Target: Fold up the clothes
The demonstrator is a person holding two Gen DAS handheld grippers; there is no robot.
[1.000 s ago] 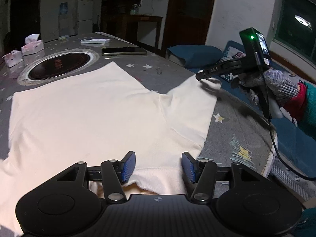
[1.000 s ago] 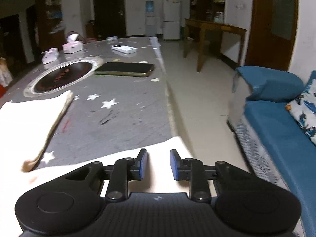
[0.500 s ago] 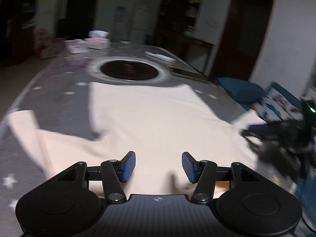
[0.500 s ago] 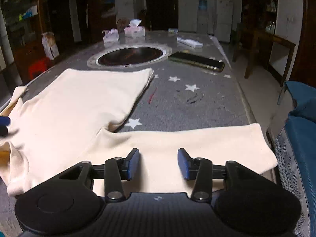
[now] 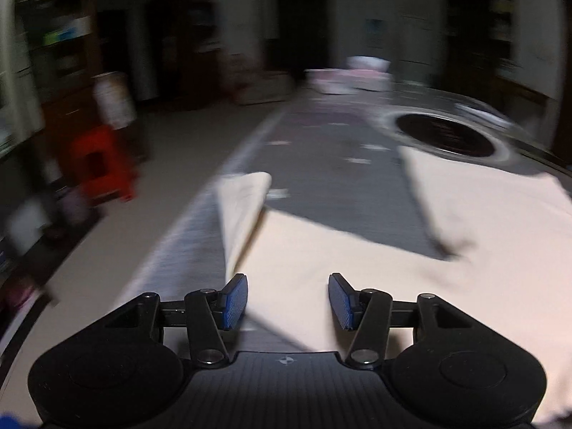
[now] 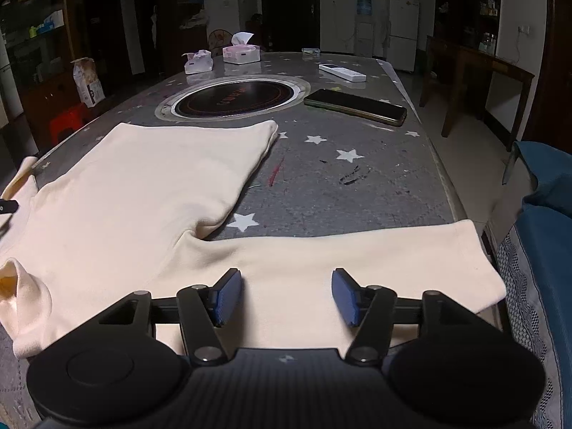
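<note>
Two grippers: you hold one in each hand above a cream garment spread on a grey table.
Garment: the cream sweatshirt (image 6: 143, 193) lies flat on the star-printed table (image 6: 357, 186), its hem toward the round hob and its neckline at the near left edge of the right wrist view.
Right sleeve: one sleeve (image 6: 375, 261) stretches flat across the near edge of the table, its cuff reaching the table's right edge beside a blue sofa (image 6: 547, 236).
Right gripper: your right gripper (image 6: 286, 296) hangs over that sleeve with its blue pads spread apart; the jaws have just been opening, and nothing is pinched between them.
Left sleeve: in the blurred left wrist view, the other sleeve (image 5: 243, 211) points away along the table's left edge, its end lifted or folded; the blur hides which.
Left gripper: your left gripper (image 5: 287, 302) is over the base of that sleeve, pads spread and gripping nothing.
Hob: a round black hob (image 6: 234, 98) is set into the table just beyond the hem.
Other things: a dark phone (image 6: 355, 106) and a white remote (image 6: 342, 72) lie to the hob's right; two tissue boxes (image 6: 241, 52) stand behind it.
Floor: a red stool (image 5: 103, 168) stands left of the table.
</note>
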